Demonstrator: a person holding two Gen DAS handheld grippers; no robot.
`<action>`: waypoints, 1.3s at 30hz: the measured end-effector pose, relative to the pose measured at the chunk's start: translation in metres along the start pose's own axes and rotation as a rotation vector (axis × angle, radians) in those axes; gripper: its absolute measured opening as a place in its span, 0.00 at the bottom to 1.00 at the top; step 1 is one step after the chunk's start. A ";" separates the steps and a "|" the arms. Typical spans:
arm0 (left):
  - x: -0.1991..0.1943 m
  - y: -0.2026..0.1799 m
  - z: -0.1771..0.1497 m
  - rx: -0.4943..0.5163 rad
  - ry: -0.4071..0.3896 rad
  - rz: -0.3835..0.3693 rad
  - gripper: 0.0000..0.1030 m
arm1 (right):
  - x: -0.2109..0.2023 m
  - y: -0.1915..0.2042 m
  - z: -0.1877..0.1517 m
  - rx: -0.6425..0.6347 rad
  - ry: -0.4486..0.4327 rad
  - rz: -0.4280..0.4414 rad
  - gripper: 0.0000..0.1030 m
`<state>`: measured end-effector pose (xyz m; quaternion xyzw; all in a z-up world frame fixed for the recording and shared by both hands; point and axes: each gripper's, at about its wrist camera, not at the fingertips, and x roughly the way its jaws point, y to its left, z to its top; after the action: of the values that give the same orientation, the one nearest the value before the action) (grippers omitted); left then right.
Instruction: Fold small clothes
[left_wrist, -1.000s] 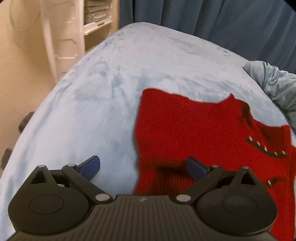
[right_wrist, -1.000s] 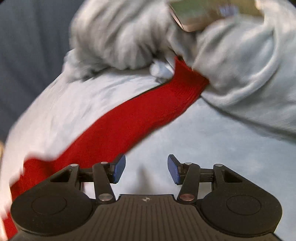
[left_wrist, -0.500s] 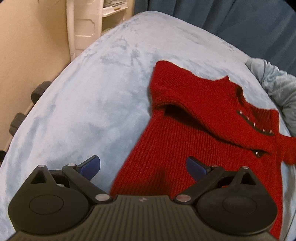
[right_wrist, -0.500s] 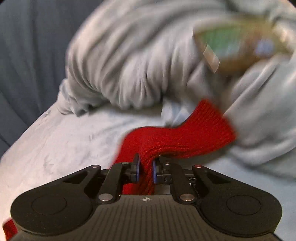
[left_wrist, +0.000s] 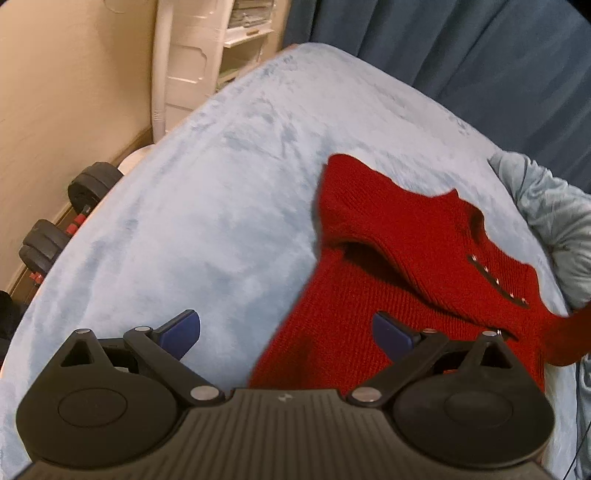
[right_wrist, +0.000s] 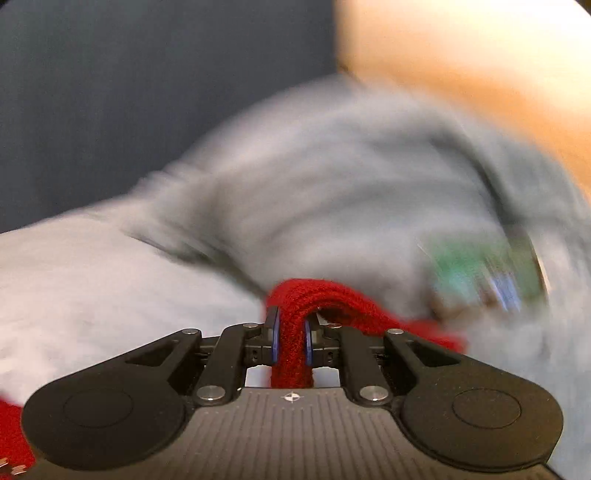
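The bed (left_wrist: 207, 206), under a pale blue blanket, carries the red sweater (left_wrist: 399, 258) near its right edge, beside rumpled grey bedding (left_wrist: 554, 221). Sleeve fold looks underway: the right gripper (right_wrist: 291, 338) pinches the sleeve (right_wrist: 295, 332), doubled over between its pads. The left gripper (left_wrist: 286, 330) hovers spread wide at the hem, holding nothing. Next, I'd say, carry that sleeve across the body. Dumbbells (left_wrist: 62, 229) line the wall, curtain (left_wrist: 461, 51) behind.
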<state>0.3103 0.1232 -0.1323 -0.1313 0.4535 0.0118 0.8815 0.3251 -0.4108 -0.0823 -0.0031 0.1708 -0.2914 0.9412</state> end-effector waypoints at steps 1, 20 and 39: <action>-0.002 0.003 0.001 -0.009 -0.002 -0.004 0.98 | -0.025 0.034 0.002 -0.102 -0.071 0.085 0.13; -0.002 0.008 0.004 -0.027 -0.009 -0.101 0.98 | -0.115 0.065 -0.130 -0.516 0.247 0.386 0.62; 0.177 -0.155 0.115 0.312 0.062 -0.032 0.14 | -0.114 0.036 -0.174 -0.234 0.347 0.358 0.62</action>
<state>0.5278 -0.0159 -0.1763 -0.0003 0.4745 -0.0769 0.8769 0.2004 -0.3017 -0.2132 -0.0316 0.3599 -0.0950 0.9276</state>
